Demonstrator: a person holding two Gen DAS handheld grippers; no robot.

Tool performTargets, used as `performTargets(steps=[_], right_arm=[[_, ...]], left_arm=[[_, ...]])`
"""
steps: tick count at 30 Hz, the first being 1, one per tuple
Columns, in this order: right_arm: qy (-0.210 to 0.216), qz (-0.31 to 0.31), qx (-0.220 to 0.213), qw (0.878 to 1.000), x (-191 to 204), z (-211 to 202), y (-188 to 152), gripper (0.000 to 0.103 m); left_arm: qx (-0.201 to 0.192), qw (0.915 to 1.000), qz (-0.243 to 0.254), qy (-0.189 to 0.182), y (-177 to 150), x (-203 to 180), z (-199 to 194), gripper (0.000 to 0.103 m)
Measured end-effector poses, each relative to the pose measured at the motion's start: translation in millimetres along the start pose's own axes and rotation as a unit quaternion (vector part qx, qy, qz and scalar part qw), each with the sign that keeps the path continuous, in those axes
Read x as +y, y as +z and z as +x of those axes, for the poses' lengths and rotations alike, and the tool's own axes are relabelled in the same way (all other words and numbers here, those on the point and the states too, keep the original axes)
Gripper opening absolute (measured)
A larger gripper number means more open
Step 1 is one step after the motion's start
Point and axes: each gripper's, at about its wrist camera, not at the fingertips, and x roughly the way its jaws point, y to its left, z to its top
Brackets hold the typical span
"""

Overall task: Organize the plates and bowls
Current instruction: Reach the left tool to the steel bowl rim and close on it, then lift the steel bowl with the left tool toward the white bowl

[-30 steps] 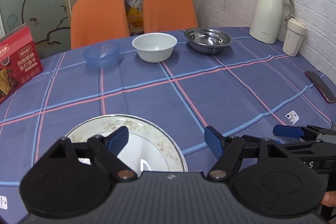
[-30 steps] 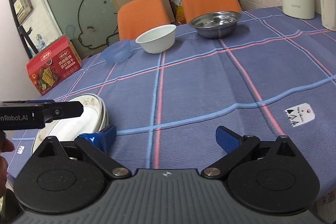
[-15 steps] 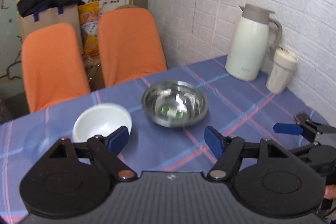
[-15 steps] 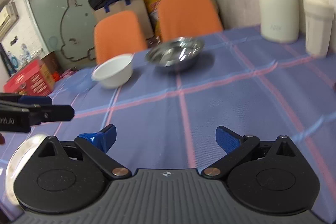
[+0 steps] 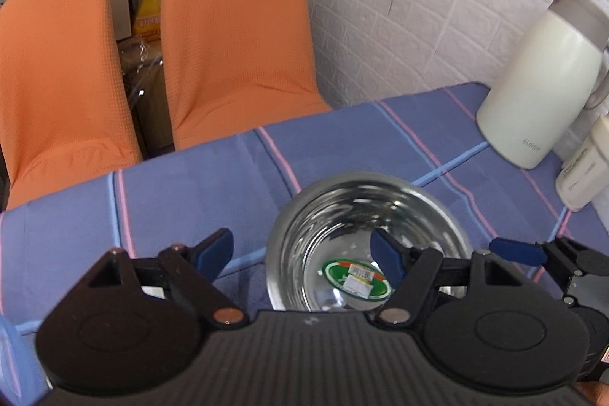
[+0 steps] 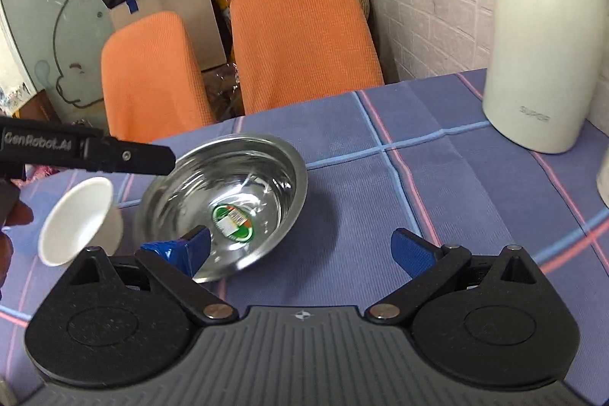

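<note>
Both tools have come in on the steel bowl [image 5: 365, 238] since half a second ago, when it sat well ahead of them; now it fills the lower middle of my left view, and the white bowl that showed there has slipped out of that view.

My left tool [image 5: 304, 252] is held low over the desk [image 5: 190, 185], fingers spread wide, gripping nothing. Its right pad [image 5: 384, 252] hangs over the bowl's hollow and its left pad [image 5: 215, 250] over the cloth beside the rim; whether either touches the bowl I cannot tell.

My right tool [image 6: 298, 248] is open too and empty, its left pad [image 6: 182, 248] at the bowl's near rim, its right one over bare cloth.

In my right view the steel bowl looks tilted. It is round, polished and mirror-bright, with a green oval sticker [image 6: 232, 217] in its bottom. Just to its left sits the white bowl [image 6: 78, 215], smooth and matte. The desk cloth is blue weave with pink and pale blue stripes. A cream jug [image 6: 544, 48] stands at the far right by the white brick wall [image 5: 418, 6].
</note>
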Motion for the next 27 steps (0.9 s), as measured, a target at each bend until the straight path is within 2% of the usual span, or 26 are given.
performTargets(steps=[4, 8, 9, 10, 11, 13, 17, 20, 24, 25, 27], right_arm=[[-0.004, -0.010, 0.017, 1.000, 0.7, 22.2, 0.1, 0.089], [0.007, -0.015, 0.013, 1.000, 3.9, 29.1, 0.5, 0.089], [0.011, -0.018, 0.013, 1.000, 4.8, 30.9, 0.6, 0.089], [0.013, -0.020, 0.015, 1.000, 6.6, 32.9, 1.2, 0.089], [0.015, -0.023, 0.016, 1.000, 7.6, 33.7, 0.4, 0.089], [0.017, -0.030, 0.016, 0.999, 9.6, 33.7, -3.5, 0.088], [0.013, -0.037, 0.009, 0.999, 11.1, 29.9, -7.2, 0.087], [0.016, -0.042, 0.012, 0.999, 16.0, 31.6, -5.8, 0.087], [0.049, -0.055, 0.029, 0.997, 30.6, 32.5, -4.4, 0.087], [0.055, -0.054, 0.037, 0.996, 32.8, 30.7, -4.6, 0.090], [0.054, -0.055, 0.044, 0.996, 37.1, 25.9, -5.1, 0.090]], left_arm=[[0.007, 0.9999, 0.010, 0.000, -3.2, -5.2, 14.2, 0.071], [0.015, 0.9996, 0.022, -0.004, -6.3, -11.2, 22.8, 0.070], [0.017, 0.9996, 0.023, -0.004, -7.1, -11.5, 24.2, 0.066], [0.024, 0.9994, 0.023, -0.007, -7.9, -11.2, 25.7, 0.057], [0.032, 0.9993, 0.019, -0.008, -7.8, -9.8, 28.8, 0.055], [0.040, 0.9990, 0.016, -0.008, -9.4, -7.4, 32.3, 0.040], [0.043, 0.9989, 0.012, -0.013, -11.0, -8.9, 31.7, 0.039], [0.053, 0.9980, 0.012, -0.032, -11.6, -10.8, 31.2, 0.039], [0.064, 0.9973, 0.025, -0.025, -16.5, -16.1, 27.8, 0.039], [0.069, 0.9969, 0.023, -0.030, -18.0, -16.0, 25.3, 0.039], [0.079, 0.9961, 0.014, -0.037, -22.3, -16.8, 19.1, 0.039]])
